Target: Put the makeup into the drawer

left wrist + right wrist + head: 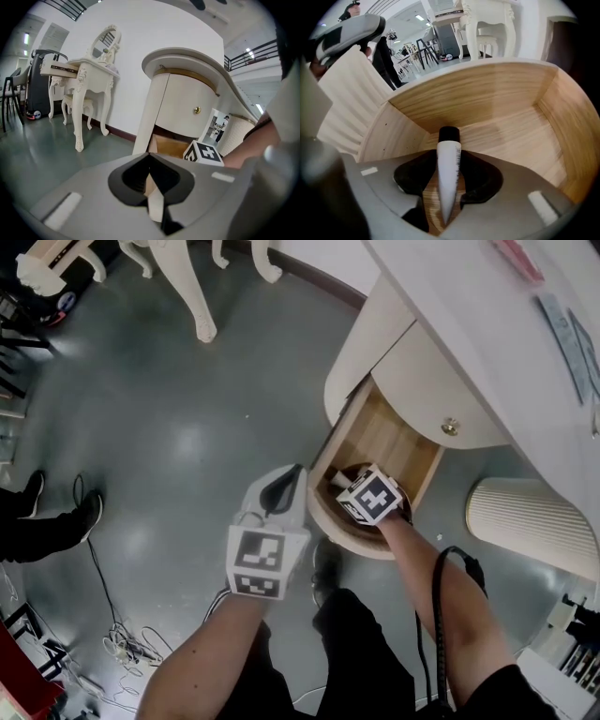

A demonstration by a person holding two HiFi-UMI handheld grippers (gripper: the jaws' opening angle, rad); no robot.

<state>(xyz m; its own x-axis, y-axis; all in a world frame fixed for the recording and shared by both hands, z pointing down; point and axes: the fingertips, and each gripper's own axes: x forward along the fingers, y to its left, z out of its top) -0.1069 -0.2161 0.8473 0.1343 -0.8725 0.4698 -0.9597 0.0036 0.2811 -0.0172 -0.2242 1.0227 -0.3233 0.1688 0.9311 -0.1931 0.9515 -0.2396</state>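
Note:
The wooden drawer (398,432) of the white dressing table stands pulled out. My right gripper (449,159) reaches steeply down into it; in the head view only its marker cube (373,495) shows over the drawer's front. A white makeup tube (449,171) with a black cap lies lengthwise between its jaws above the drawer floor (515,136). Wood shows on both sides of the tube, so the jaws stand open around it. My left gripper (296,471) hovers just left of the drawer's front corner, shut and empty (150,157).
Above the open drawer is a closed curved drawer with a brass knob (450,426). A ribbed white bin (525,517) stands to the right. Furniture legs (199,306), a bystander's shoes (66,514) and floor cables (122,638) lie left. A second dressing table (89,70) stands behind.

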